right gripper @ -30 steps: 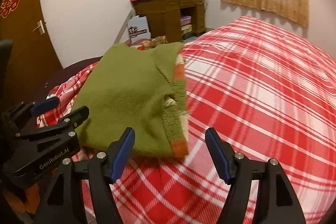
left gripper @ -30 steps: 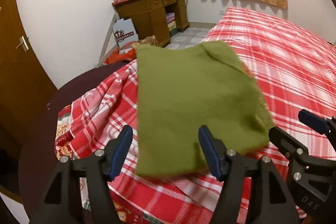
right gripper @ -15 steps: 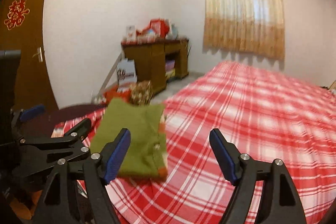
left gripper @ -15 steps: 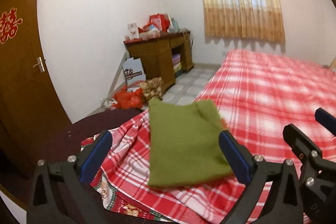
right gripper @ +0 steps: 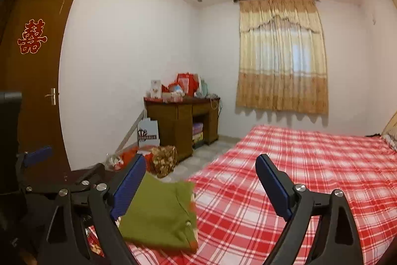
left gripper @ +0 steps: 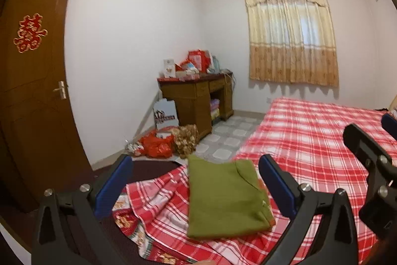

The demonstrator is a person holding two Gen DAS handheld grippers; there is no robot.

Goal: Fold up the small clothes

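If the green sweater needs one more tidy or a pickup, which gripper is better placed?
Probably left. The folded green sweater lies straight ahead of the left gripper, whose fingers are wide open and empty. The right gripper is opening, also empty, and sees the sweater off toward its left finger.

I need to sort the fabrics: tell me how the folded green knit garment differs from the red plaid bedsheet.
The folded green knit garment is plain, small and compactly folded; the red plaid bedsheet is checked, spread across the whole bed, and rumpled at its near corner. The garment lies on top of the sheet. Both are soft cloth.
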